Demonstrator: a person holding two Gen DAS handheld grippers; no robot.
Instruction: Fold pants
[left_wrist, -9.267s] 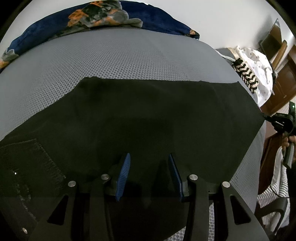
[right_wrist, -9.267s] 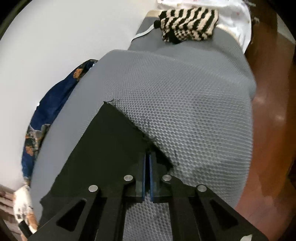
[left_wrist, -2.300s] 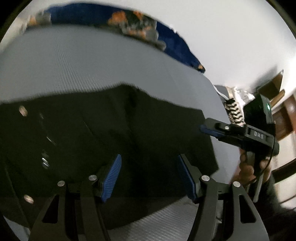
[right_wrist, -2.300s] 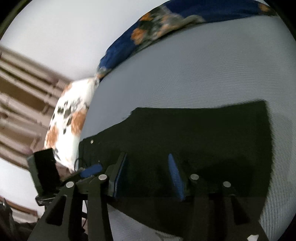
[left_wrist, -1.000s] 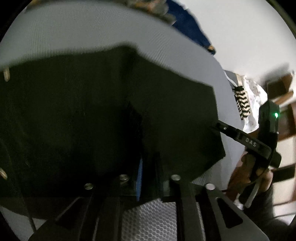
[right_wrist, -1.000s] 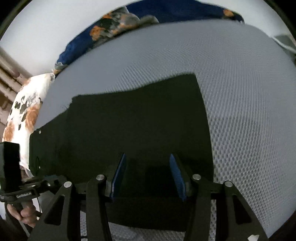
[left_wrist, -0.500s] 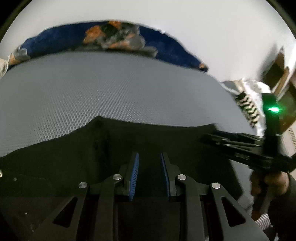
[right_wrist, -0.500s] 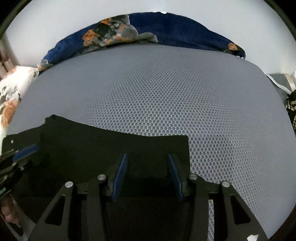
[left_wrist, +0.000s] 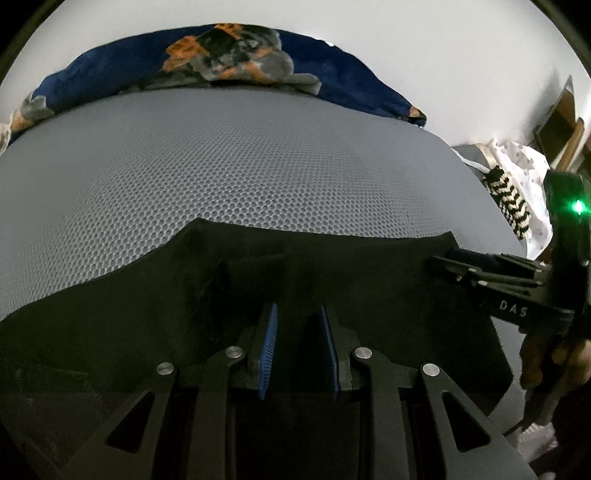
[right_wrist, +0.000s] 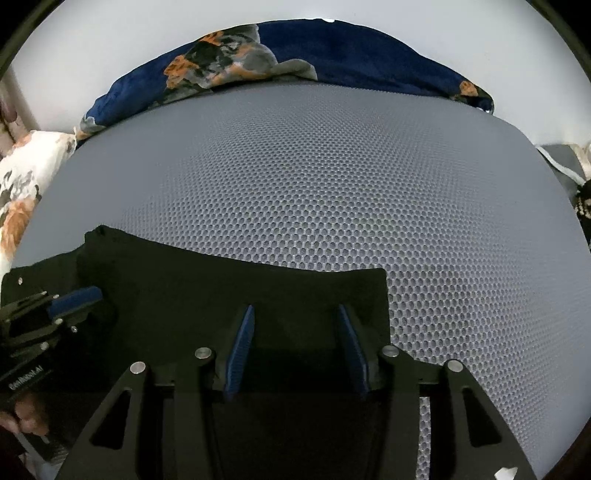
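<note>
Black pants (left_wrist: 332, 280) lie folded flat on the grey mesh bed (left_wrist: 258, 177), both tongs poised above: left tongs (left_wrist: 297, 347) narrowly parted, right tongs (right_wrist: 295, 347) wider, opening, neither gripping cloth (one fold apparently done; another likely remains).

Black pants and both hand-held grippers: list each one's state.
Black pants: folded, flat on the grey honeycomb-mesh mattress.
Left hand-held gripper: open, above the pants, gripping nothing.
Right hand-held gripper: jaws opening, pads clear of the cloth, near the pants' right edge.
</note>
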